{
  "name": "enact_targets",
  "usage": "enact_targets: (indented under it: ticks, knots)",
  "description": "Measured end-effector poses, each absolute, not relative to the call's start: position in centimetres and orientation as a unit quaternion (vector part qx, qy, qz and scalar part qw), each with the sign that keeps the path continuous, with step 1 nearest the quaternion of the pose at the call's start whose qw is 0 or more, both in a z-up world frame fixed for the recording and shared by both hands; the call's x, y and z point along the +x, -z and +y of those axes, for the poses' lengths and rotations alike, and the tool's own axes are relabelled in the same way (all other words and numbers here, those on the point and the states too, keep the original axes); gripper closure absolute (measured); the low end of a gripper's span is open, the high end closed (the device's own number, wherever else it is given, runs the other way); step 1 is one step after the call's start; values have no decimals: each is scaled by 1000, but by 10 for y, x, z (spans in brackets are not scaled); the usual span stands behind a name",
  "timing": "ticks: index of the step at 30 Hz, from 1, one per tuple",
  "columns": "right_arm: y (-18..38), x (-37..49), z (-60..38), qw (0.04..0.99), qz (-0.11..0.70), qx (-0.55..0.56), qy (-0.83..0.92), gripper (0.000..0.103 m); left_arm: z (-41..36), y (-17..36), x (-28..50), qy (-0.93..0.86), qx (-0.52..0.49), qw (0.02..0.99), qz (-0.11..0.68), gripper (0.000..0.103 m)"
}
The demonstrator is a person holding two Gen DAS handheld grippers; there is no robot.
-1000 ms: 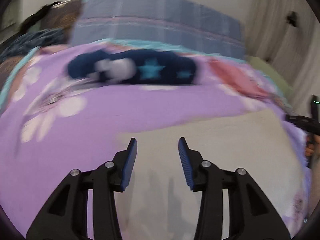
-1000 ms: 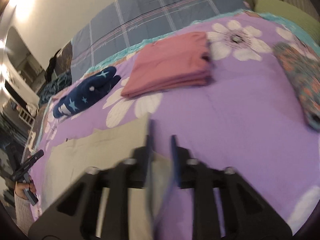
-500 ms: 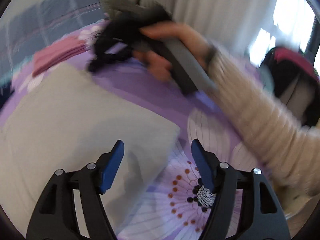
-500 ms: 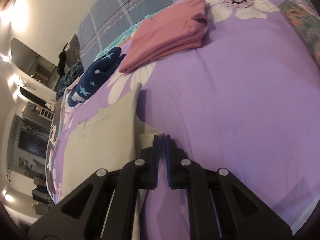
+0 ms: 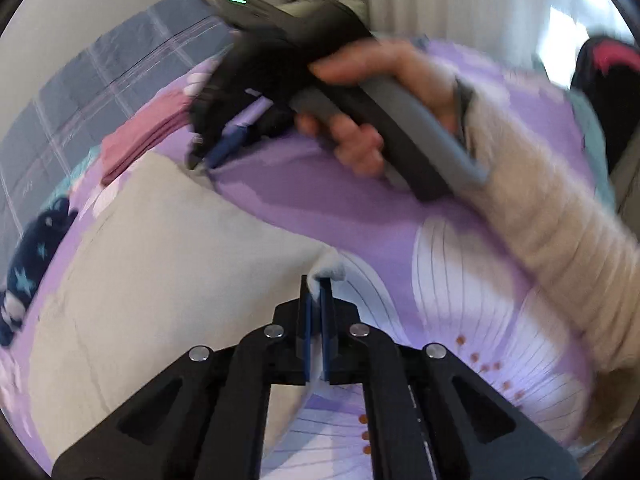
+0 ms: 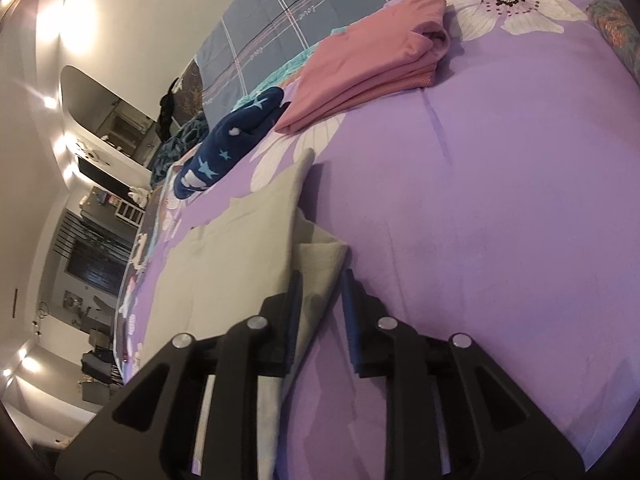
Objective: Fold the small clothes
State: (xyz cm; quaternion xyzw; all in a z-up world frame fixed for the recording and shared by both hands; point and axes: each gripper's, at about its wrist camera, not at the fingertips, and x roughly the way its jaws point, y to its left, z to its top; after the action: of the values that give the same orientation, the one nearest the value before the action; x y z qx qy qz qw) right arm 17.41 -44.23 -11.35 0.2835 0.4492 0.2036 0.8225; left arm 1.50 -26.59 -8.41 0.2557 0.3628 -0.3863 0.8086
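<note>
- Between the left gripper's (image 5: pixel 316 292) shut jaws sits only the cloth's (image 5: pixel 168 264) corner tip on the bed (image 5: pixel 320 200); that thin bite may slip when lifted.
- Between the right gripper's (image 6: pixel 318 292) jaws, just opened and apart, lies the cloth's (image 6: pixel 224 264) folded edge, unclamped; it could spring undone.

A bed with a purple bedspread printed with large white flowers (image 6: pixel 500 208) carries a flat beige cloth garment (image 5: pixel 168 280), a folded pink garment (image 6: pixel 372 68), a rolled navy star-print garment (image 6: pixel 228 148) and a grey plaid blanket (image 6: pixel 304 4) at its far edge.
</note>
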Motion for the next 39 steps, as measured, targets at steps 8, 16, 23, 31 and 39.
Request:
enact_targets:
  ticks: [8,16,23,31,39]
  knots:
    - [114,173,-446,806,453,305,-228,71,-229,56,37,343,177,843,375,100]
    - [108,170,-423,822,458,264,-211,68,-227,54,27,364,165,838,373,100]
    - [92,160,-449,843,344,366,-191,102,-233,65,21,472,112,773,409,101]
    - [112,168,-475,834,362,383,-166,99,-270,112,11,503,145,722,453,103]
    - [101,166,-434,854,397,269,-200,60,-261,89,-5,459,210,781,367,44]
